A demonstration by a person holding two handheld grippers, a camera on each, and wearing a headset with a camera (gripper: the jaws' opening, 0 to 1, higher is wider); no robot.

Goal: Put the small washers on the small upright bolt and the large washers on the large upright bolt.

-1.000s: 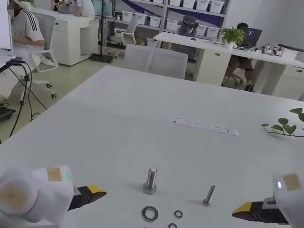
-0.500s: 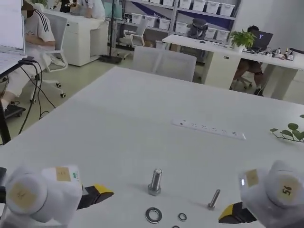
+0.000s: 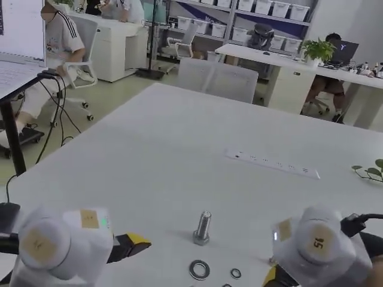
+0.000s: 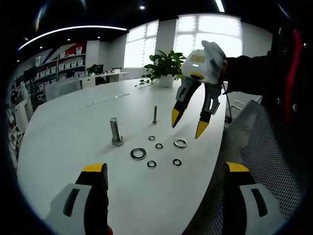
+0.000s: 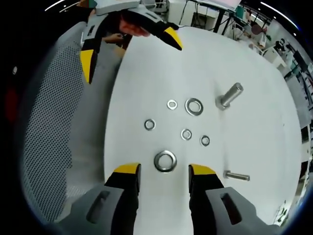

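The right gripper (image 5: 165, 171), fingers (image 5: 126, 177) part-open and empty, hovers over a large washer (image 5: 165, 161) by the near edge of the surface (image 5: 146, 73), seemingly lining up a pick, while the left gripper (image 4: 166, 167) hangs wide open, empty.

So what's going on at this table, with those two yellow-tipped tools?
A person works two handheld grippers over a white table. A large bolt and a small bolt stand upright, and six washers lie loose beside them; none is on a bolt yet. The right gripper hangs open above a large washer, likely about to pick it up. The left gripper is open too, holding nothing.
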